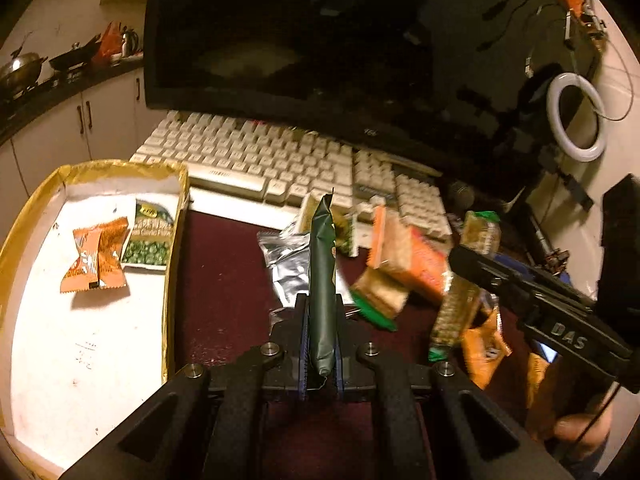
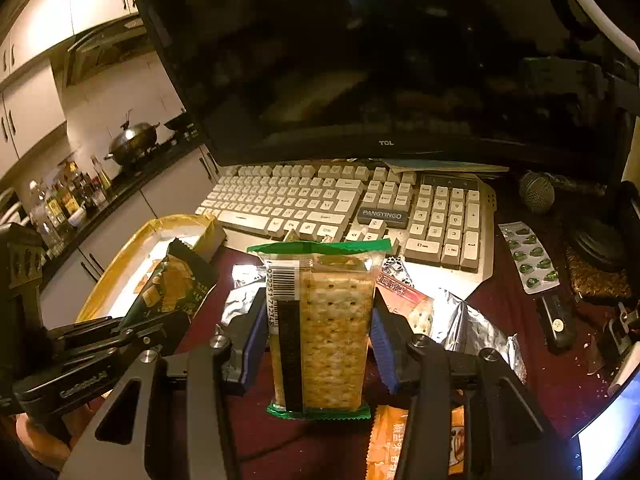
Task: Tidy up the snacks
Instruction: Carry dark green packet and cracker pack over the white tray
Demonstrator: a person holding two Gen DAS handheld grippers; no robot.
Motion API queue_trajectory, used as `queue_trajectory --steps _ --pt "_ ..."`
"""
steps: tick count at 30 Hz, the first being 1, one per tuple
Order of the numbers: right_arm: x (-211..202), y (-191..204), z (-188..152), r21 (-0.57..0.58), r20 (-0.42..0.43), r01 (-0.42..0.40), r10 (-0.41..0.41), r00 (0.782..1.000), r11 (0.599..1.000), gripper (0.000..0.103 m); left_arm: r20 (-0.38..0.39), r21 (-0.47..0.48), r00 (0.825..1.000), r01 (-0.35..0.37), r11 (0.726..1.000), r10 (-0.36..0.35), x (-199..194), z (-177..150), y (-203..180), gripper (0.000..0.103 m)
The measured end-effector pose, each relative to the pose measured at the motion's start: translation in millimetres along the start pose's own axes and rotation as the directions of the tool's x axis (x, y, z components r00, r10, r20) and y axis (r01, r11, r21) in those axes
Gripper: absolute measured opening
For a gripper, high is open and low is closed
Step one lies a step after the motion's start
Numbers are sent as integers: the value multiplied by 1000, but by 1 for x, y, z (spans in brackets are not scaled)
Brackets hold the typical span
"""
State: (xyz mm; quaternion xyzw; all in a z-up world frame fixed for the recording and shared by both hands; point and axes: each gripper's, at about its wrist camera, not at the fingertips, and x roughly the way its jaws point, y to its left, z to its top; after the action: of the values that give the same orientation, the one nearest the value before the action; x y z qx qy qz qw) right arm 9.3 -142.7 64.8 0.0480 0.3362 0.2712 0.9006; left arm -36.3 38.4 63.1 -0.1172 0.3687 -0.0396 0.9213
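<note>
Left hand-held gripper (image 1: 322, 332) pinching dark green foil snack packet (image 1: 323, 280) edge-on, lifted for gold-rimmed white tray (image 1: 176, 248) at bench's left edge. Right hand-held gripper (image 2: 320, 336) clamping clear green-ended cracker pack (image 2: 332, 332) upright, likely tray-bound too.

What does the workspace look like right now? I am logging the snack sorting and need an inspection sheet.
Surface: dark red tabletop, crumbs at the right in the right wrist view.
Job's things: gold-edged tray holding an orange snack packet and a green pea packet; loose snacks heaped by the keyboard.
Clutter: pill blister pack, microphone, foil wrapper.
Grippers: left tool shut on a dark green packet; right tool shut on a cracker pack.
Cables: thin wires hang by the ring light.
Surroundings: TCL monitor, kitchen counter with a wok and bottles.
</note>
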Motion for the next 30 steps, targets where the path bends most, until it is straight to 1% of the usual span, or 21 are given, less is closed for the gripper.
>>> queue_trajectory --steps 5,11,24,30 --pt "1 -2 1 22 -5 -38 38 999 999 46 16 11 1000 16 1000 -16 -10 2 -7 8" --pt "2 -3 0 36 -10 -70 70 997 997 46 27 1 999 30 1000 -30 -13 3 -6 8" --pt "10 -3 -3 49 -37 -95 97 995 994 46 15 20 998 60 998 -60 -9 -1 -14 8" --pt "14 -5 -4 62 -45 -106 109 993 992 46 23 28 997 70 997 -71 -11 3 -20 8"
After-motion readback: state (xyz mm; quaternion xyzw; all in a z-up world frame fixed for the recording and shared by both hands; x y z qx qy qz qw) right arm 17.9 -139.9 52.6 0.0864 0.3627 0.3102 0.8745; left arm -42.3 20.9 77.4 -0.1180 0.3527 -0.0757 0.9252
